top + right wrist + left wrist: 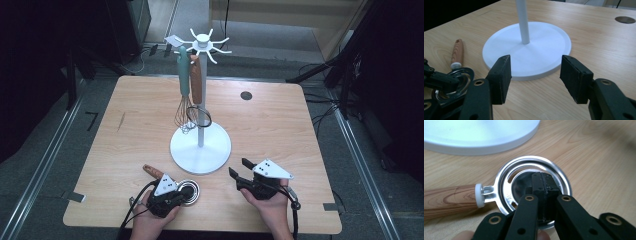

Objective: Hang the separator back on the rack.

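Note:
A utensil with a wooden handle [152,171] and a round slotted metal head [506,185] lies flat at the table's front left. My left gripper [186,192] points into that head; its jaws [544,181] are pressed together with nothing visible between them. My right gripper [239,167] stands open just right of it, empty, facing the white stand base [529,50]. The right gripper view shows the wooden handle [457,52] and my left gripper [439,80] at the left, beside my right gripper [536,72].
The white stand [200,145] has a pole and hooks on top. From them hang a teal-handled whisk [183,75] and a brown-handled utensil [196,80]. A round grommet hole [246,95] lies at the back right. The table's front edge runs just behind both hands.

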Action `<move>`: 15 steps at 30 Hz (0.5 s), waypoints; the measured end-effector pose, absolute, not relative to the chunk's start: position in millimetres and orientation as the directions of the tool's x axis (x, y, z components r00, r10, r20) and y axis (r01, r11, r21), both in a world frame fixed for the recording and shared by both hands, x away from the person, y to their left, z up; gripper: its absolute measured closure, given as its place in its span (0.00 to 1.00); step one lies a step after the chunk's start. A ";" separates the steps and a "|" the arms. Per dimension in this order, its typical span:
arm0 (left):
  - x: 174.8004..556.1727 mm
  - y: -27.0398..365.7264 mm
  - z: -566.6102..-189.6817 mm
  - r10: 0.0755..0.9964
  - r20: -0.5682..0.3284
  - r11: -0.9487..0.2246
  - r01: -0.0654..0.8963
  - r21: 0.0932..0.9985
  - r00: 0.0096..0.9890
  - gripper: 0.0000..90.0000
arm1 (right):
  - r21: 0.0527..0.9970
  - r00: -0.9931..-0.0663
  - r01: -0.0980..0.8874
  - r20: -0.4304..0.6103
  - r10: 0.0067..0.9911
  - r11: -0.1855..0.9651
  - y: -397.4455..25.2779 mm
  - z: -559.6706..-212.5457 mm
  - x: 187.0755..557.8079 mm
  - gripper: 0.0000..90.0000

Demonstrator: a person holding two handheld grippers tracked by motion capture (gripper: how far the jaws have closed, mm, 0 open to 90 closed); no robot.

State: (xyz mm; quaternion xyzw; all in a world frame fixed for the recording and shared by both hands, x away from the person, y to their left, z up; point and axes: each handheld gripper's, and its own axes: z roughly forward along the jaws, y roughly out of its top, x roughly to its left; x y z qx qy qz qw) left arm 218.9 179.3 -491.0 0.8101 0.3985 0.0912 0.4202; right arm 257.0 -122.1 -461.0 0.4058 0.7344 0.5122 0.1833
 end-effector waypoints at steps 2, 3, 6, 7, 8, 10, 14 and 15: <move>218.3 188.4 -483.4 0.728 -0.186 -0.306 0.555 0.774 0.660 0.97 | 0.900 -0.615 0.409 0.150 0.774 0.151 -115.5 -460.7 256.1 0.49; 218.7 195.1 -479.8 0.735 -0.190 -0.286 0.552 0.783 0.651 0.97 | 0.898 -0.624 0.409 0.149 0.767 0.158 -111.4 -460.8 255.8 0.50; 221.0 220.0 -472.2 0.766 -0.188 -0.245 0.550 0.798 0.615 1.00 | 0.896 -0.654 0.409 0.157 0.740 0.171 -96.5 -460.9 255.7 0.52; 222.1 228.7 -470.9 0.778 -0.190 -0.232 0.554 0.799 0.599 1.00 | 0.894 -0.664 0.410 0.158 0.731 0.179 -90.8 -460.8 255.5 0.52; 223.6 237.5 -470.4 0.787 -0.192 -0.221 0.558 0.800 0.586 1.00 | 0.892 -0.675 0.411 0.160 0.720 0.187 -84.6 -460.5 255.0 0.53; 226.1 253.3 -470.4 0.807 -0.194 -0.198 0.565 0.801 0.558 1.00 | 0.890 -0.703 0.404 0.155 0.694 0.210 -72.0 -460.9 254.7 0.56; 231.8 277.9 -469.2 0.836 -0.205 -0.152 0.573 0.805 0.509 1.00 | 0.879 -0.750 0.404 0.158 0.642 0.255 -45.7 -464.2 254.1 0.63; 232.9 283.2 -468.6 0.842 -0.211 -0.139 0.577 0.805 0.497 1.00 | 0.875 -0.759 0.407 0.165 0.630 0.261 -39.5 -465.4 254.2 0.66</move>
